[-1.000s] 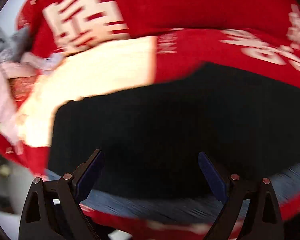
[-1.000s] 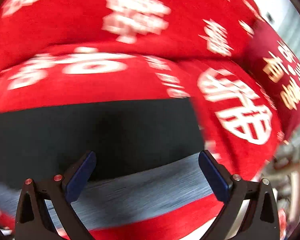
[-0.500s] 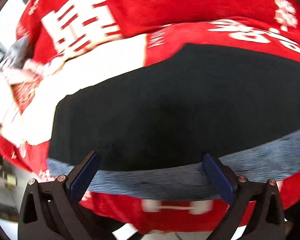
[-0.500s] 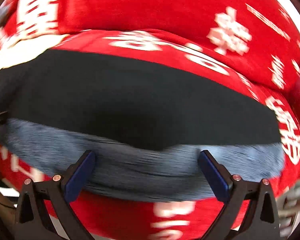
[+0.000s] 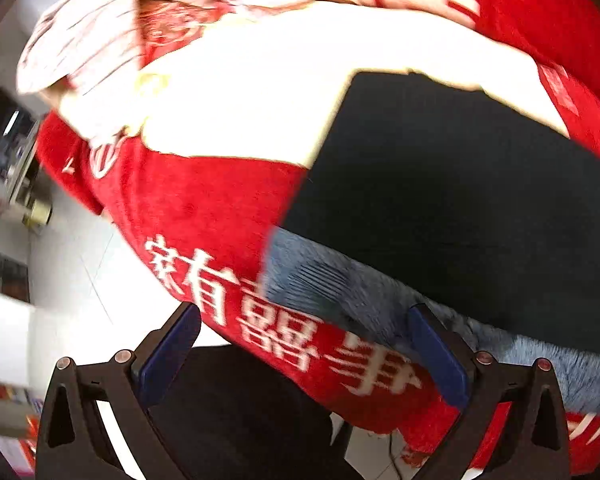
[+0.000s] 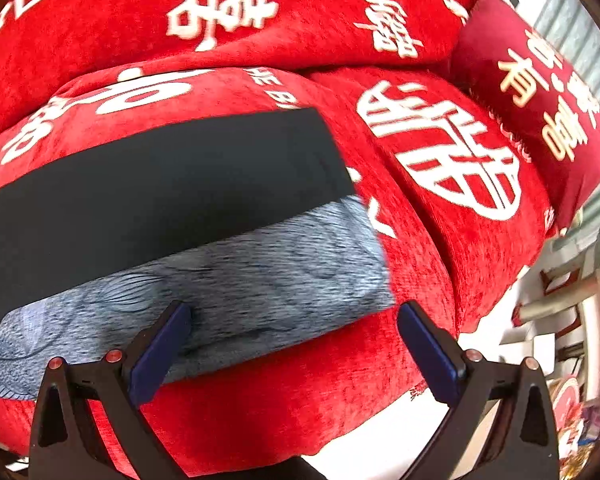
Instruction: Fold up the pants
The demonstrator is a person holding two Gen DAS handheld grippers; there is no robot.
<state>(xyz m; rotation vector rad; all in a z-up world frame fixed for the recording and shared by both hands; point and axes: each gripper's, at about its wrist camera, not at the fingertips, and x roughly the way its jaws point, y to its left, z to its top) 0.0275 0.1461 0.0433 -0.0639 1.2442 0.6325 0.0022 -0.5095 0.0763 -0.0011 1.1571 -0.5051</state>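
Black pants lie flat on a red sofa cover, with their grey fleecy inner side showing as a strip along the near edge. My left gripper is open above the pants' left end, its jaws wide with nothing between them. In the right wrist view the black pants and their grey strip end at the right. My right gripper hangs open over that right end, nothing held.
The red sofa cover carries white characters. A white folded cloth and striped garments lie left of the pants. A red cushion sits at the right. White floor and furniture lie beyond the sofa's edges.
Both grippers have swung outward: the left to the pants' left end, the right back to the right end. Both stayed open.
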